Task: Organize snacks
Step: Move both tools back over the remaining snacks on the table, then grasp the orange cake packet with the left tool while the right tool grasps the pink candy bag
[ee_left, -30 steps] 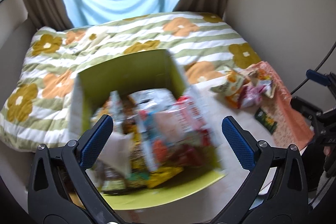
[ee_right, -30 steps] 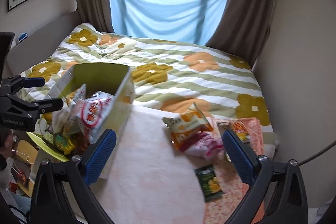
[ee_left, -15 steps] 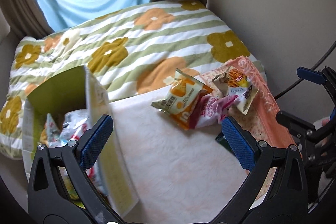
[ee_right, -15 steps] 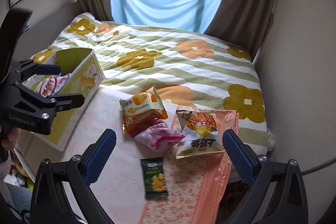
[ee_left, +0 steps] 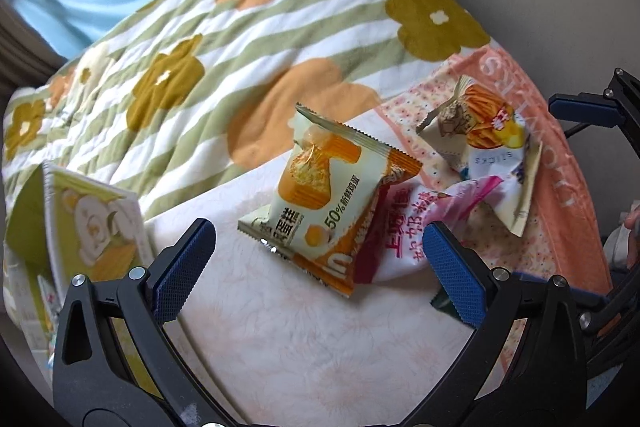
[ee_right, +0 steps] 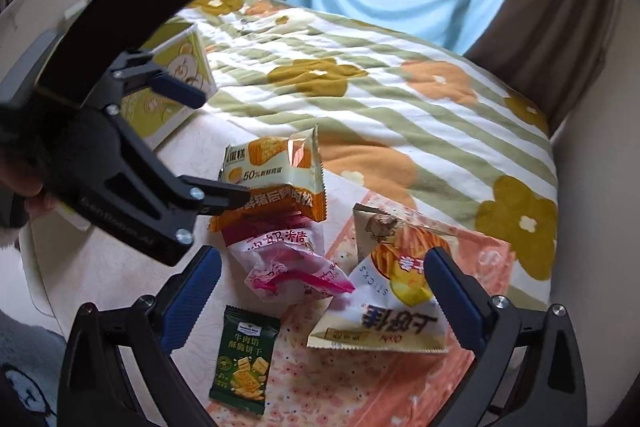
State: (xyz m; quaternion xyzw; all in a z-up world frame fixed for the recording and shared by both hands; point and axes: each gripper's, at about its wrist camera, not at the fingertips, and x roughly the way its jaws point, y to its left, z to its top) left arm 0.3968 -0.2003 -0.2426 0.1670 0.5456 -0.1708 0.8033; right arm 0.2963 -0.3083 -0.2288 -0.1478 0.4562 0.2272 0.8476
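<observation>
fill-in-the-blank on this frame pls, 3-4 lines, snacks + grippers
1. The egg cake packet lies partly on top of the ____ candy bag.
2. The small packet nearest the right gripper is dark ____.
3. Both the right gripper and the left gripper have their jaws ____.
4. The potato sticks bag rests on the ____ floral cloth.

Missing words: pink; green; open; orange

The bed (ee_right: 400, 95) has a flower blanket (ee_left: 224, 39). Near its front edge lie a pale cloth (ee_left: 280, 327) and a pink cloth (ee_right: 360, 379). A yellow box (ee_right: 180, 75) sits at the left edge.
</observation>
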